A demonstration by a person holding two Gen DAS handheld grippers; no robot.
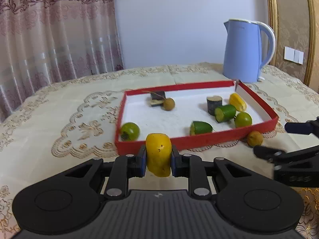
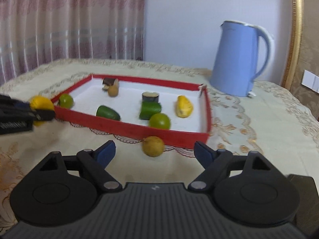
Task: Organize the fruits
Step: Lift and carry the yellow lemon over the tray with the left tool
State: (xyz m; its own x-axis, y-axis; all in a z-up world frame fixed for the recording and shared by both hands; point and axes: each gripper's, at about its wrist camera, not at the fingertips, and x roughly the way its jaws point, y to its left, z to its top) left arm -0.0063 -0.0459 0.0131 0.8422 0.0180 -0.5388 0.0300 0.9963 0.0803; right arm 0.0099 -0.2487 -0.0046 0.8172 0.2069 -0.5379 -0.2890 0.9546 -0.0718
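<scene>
My left gripper [image 1: 158, 160] is shut on a yellow fruit piece [image 1: 159, 153] and holds it just in front of the red tray's near wall [image 1: 199, 140]. The tray holds another yellow piece [image 1: 237, 102], two green round fruits [image 1: 130, 131] [image 1: 242, 119], green cut pieces [image 1: 225, 113] [image 1: 200, 127], dark pieces and a brown longan [image 1: 168, 104]. A second brown longan [image 2: 153, 146] lies on the cloth outside the tray's near wall [image 2: 127, 128]. My right gripper [image 2: 154, 155] is open, with this longan just ahead between its fingers.
A blue electric kettle [image 1: 244, 51] [image 2: 237, 59] stands behind the tray's far right corner. An embroidered beige tablecloth [image 1: 59, 107] covers the table. Curtains hang at the back left. The left gripper shows at the left edge of the right wrist view [image 2: 42, 113].
</scene>
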